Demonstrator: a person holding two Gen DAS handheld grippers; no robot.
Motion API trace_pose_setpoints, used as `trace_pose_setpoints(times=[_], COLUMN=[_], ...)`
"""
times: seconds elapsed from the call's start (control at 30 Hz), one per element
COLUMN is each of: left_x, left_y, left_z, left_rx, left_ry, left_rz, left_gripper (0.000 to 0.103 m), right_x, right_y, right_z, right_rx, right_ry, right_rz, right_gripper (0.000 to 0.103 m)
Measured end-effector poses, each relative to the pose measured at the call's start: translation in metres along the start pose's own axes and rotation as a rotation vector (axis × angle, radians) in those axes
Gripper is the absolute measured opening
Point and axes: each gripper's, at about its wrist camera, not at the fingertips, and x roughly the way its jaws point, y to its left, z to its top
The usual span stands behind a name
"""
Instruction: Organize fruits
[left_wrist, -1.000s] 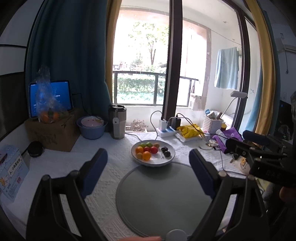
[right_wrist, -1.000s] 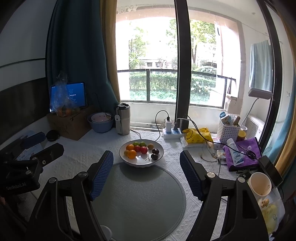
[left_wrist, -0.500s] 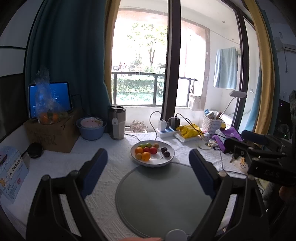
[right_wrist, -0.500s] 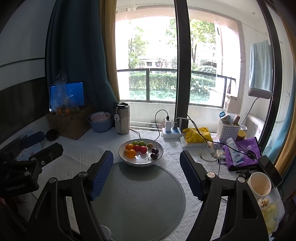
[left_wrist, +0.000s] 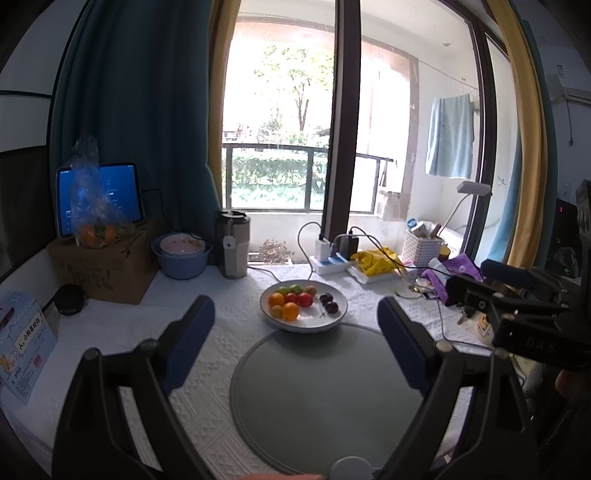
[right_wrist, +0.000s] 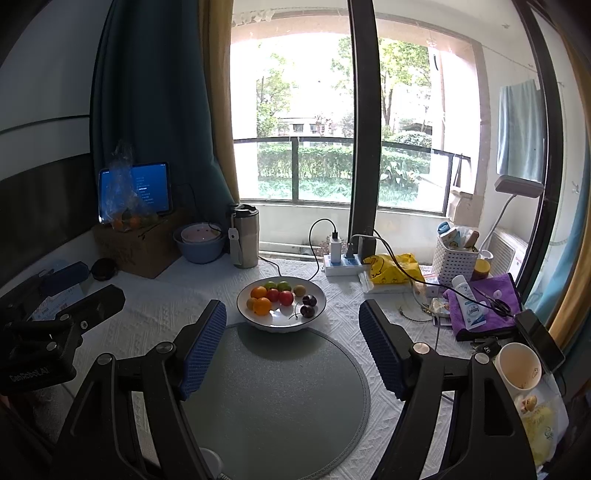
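A white bowl (left_wrist: 338, 314) (right_wrist: 279, 323) sits on the table beyond a round grey mat (left_wrist: 325, 391) (right_wrist: 280, 398). It holds oranges (left_wrist: 290, 311) (right_wrist: 262, 305), red fruits (left_wrist: 305, 299) (right_wrist: 286, 297), green fruits (left_wrist: 295, 288) (right_wrist: 284, 285) and dark cherries (left_wrist: 331, 306) (right_wrist: 307, 311). My left gripper (left_wrist: 295, 339) is open and empty, hovering above the mat, short of the bowl. My right gripper (right_wrist: 293, 343) is open and empty, also short of the bowl. Each gripper shows at the edge of the other's view.
Behind the bowl stand a steel tumbler (right_wrist: 244, 236), a blue basin (right_wrist: 201, 242), a cardboard box (left_wrist: 107, 266) with a bag of oranges, and a power strip (right_wrist: 341, 263) with cables. At right are a white basket (right_wrist: 456, 254), purple cloth (right_wrist: 480, 306) and paper cup (right_wrist: 517, 365).
Both views have shifted only slightly; the bowl sits a touch lower and nearer in the frames. Both grippers stay open and empty.
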Motion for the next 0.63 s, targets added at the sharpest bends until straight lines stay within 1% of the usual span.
trace_pose_setpoints(times=[0.37,0.63], left_x=[0.000,0.005], left_y=[0.000,-0.002], left_z=[0.000,-0.003], left_rx=[-0.003,-0.001], left_ry=[-0.003,0.012], left_rz=[-0.002,-0.007], left_gripper=[0.091,0.091], right_x=[0.001,0.010], right_y=[-0.001,-0.001], right_z=[-0.001,0.001], right_rx=[-0.002,-0.004], right_ry=[0.003,0.019], right_rz=[0.006,0.016], right_gripper=[0.077,0.077])
